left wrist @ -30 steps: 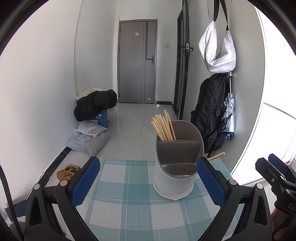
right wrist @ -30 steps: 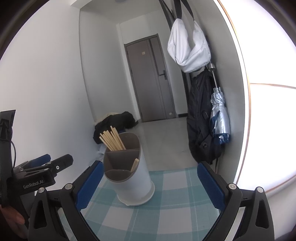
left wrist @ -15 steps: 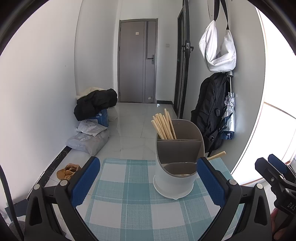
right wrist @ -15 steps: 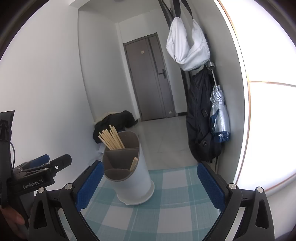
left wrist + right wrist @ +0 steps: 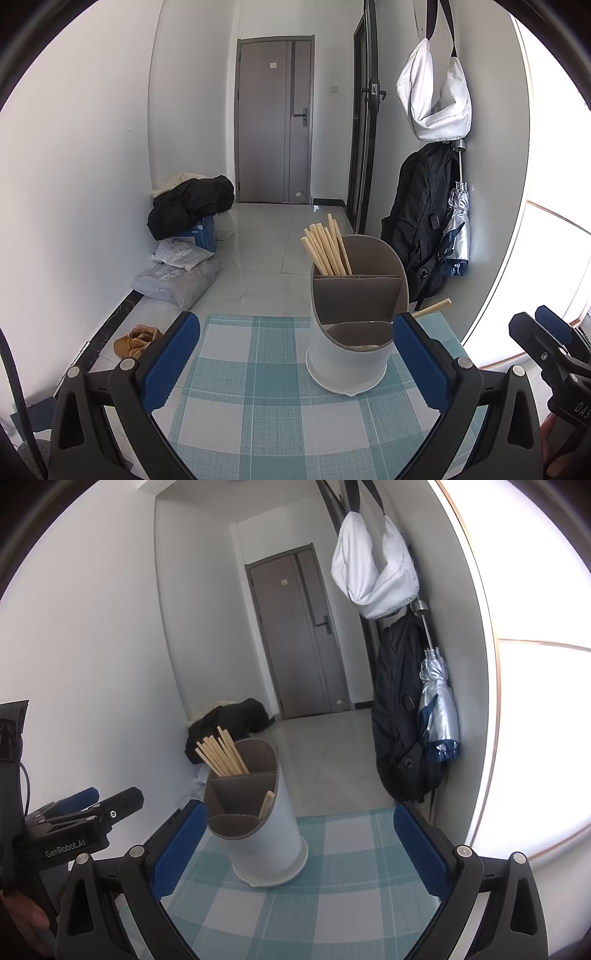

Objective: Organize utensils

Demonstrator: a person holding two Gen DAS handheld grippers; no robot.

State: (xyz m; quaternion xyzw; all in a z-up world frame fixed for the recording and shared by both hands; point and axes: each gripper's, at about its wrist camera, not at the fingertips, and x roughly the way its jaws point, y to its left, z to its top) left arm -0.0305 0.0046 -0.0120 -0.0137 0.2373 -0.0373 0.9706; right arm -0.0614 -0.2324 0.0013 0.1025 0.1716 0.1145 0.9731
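Observation:
A white utensil holder (image 5: 349, 363) with a brown divided insert stands on the teal checked tablecloth (image 5: 258, 406). Several wooden chopsticks (image 5: 325, 249) stand in its far compartment. A wooden handle (image 5: 432, 307) leans out of its near compartment to the right. The holder (image 5: 266, 830), chopsticks (image 5: 221, 755) and handle (image 5: 266, 804) also show in the right wrist view. My left gripper (image 5: 295, 363) is open and empty, just short of the holder. My right gripper (image 5: 295, 849) is open and empty, with the holder between its fingers and ahead of them.
The table's far edge (image 5: 258, 317) drops to a tiled floor. A black backpack (image 5: 421, 229), a silver umbrella (image 5: 458, 221) and a white bag (image 5: 436, 99) hang on the right wall. Clothes and bags (image 5: 184, 236) lie by the left wall.
The right wrist view has shifted slightly, so the holder sits a little lower and closer. The left gripper has not moved. Both grippers stay open.

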